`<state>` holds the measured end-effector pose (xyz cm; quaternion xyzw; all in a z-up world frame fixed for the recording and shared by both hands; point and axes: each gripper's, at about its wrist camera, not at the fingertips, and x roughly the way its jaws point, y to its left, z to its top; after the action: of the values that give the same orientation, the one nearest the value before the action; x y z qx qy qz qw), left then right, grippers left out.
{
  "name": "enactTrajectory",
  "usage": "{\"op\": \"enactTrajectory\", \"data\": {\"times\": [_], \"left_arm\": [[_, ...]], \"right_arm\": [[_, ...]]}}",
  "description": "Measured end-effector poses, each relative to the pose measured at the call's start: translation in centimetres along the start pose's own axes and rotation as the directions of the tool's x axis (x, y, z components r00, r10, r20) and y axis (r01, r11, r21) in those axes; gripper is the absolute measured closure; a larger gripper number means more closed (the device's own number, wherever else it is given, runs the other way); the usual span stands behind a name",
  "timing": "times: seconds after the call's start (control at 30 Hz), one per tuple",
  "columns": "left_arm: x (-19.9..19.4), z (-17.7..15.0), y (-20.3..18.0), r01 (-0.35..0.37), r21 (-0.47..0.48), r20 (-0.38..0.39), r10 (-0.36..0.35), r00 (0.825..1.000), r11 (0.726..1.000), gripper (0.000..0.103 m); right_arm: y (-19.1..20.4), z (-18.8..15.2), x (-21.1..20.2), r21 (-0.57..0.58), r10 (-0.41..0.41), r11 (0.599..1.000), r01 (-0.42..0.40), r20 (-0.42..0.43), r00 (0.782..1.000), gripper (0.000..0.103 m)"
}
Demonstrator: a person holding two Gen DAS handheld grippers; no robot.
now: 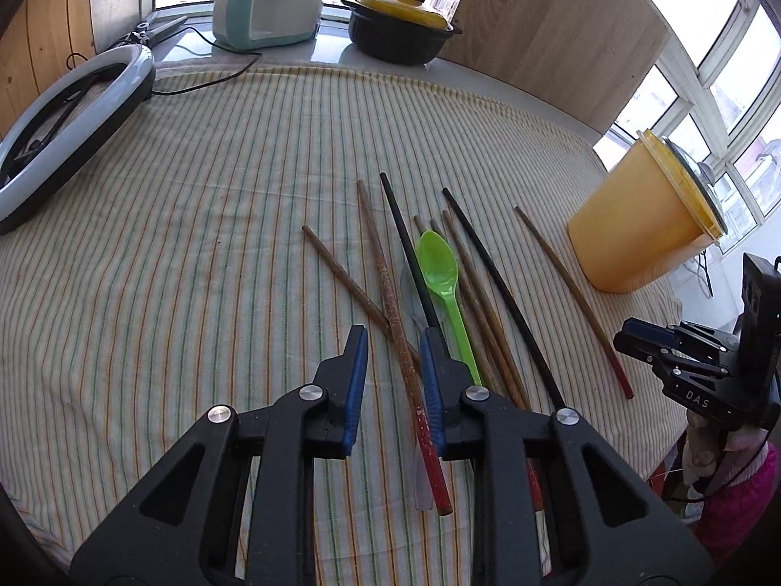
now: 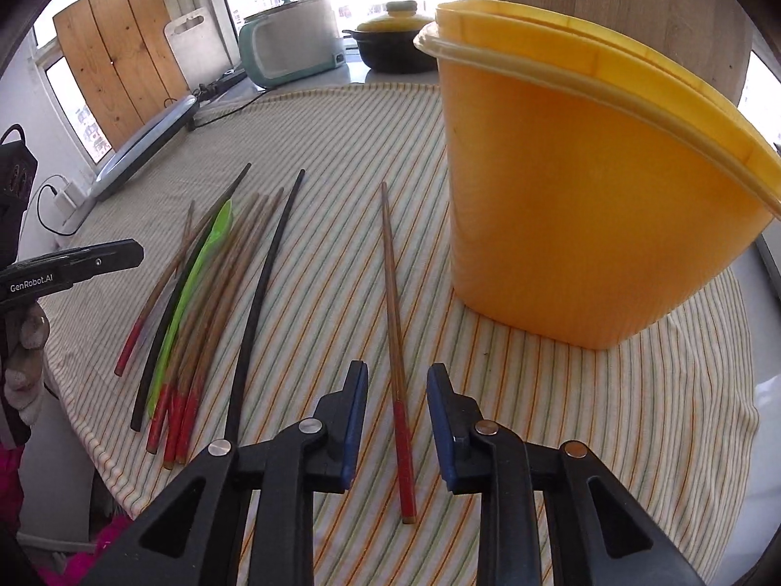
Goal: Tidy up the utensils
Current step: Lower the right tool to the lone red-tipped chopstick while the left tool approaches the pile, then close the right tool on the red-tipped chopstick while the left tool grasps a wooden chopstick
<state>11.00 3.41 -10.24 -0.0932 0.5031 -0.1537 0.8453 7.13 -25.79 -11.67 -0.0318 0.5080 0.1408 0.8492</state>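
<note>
While both grippers hang low over the striped tablecloth (image 1: pixel 195 195), neither one grips anything. The left gripper (image 1: pixel 393 381) has its blue-padded fingers spread, with a red-tipped wooden chopstick (image 1: pixel 390 293) running up between them untouched. Just to its right lies the loose bundle: a green plastic spoon (image 1: pixel 441 283), two black chopsticks (image 1: pixel 493 288) and several more brown ones fanned side by side. The right gripper (image 2: pixel 396 405) is likewise released, its jaws standing apart on either side of a lone chopstick (image 2: pixel 393 303) that lies well apart from the bundle. The yellow tub (image 2: pixel 585 195) stands upright on the cloth just beyond it. A dark pot with a yellow lid (image 1: pixel 400 24) sits at the far edge by the window.
</note>
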Motion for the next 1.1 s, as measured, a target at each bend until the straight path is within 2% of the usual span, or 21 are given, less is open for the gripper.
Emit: {"op": "enactTrajectory", "data": {"times": [0.33, 0.6, 0.67, 0.77, 0.83, 1.0, 1.1], "left_arm": [[1.2, 0.8, 0.2, 0.006, 0.014, -0.041, -0.005, 0.999, 1.000, 0.087], [2.7, 1.2, -0.5, -0.012, 0.046, -0.074, 0.016, 0.997, 0.999, 0.087], [3.0, 1.3, -0.4, -0.010, 0.045, -0.083, 0.014, 0.996, 0.999, 0.088], [3.4, 1.5, -0.3, -0.004, 0.036, -0.091, 0.008, 0.996, 0.999, 0.092], [3.5, 1.7, -0.1, 0.000, 0.035, -0.091, 0.003, 0.996, 0.999, 0.097], [3.6, 1.8, 0.1, 0.010, 0.041, -0.081, -0.006, 0.997, 0.999, 0.099], [3.6, 1.9, 0.2, 0.009, 0.045, -0.081, -0.005, 0.997, 0.999, 0.101]], "right_arm": [[0.7, 1.2, 1.7, -0.032, -0.034, 0.999, 0.033, -0.033, 0.999, 0.083], [0.7, 1.6, 2.8, -0.022, -0.036, 0.999, 0.035, -0.062, 0.997, 0.083], [0.7, 1.6, 2.9, -0.021, -0.031, 0.999, 0.030, -0.069, 0.997, 0.086], [0.7, 1.8, 3.2, -0.010, -0.016, 1.000, 0.016, -0.080, 0.997, 0.089], [0.8, 2.0, 3.3, -0.003, -0.008, 1.000, 0.007, -0.085, 0.996, 0.097], [1.4, 2.4, 3.4, 0.006, 0.027, 1.000, -0.026, -0.095, 0.995, 0.098], [2.2, 2.8, 3.6, -0.025, 0.014, 1.000, -0.017, -0.099, 0.995, 0.098]]}}
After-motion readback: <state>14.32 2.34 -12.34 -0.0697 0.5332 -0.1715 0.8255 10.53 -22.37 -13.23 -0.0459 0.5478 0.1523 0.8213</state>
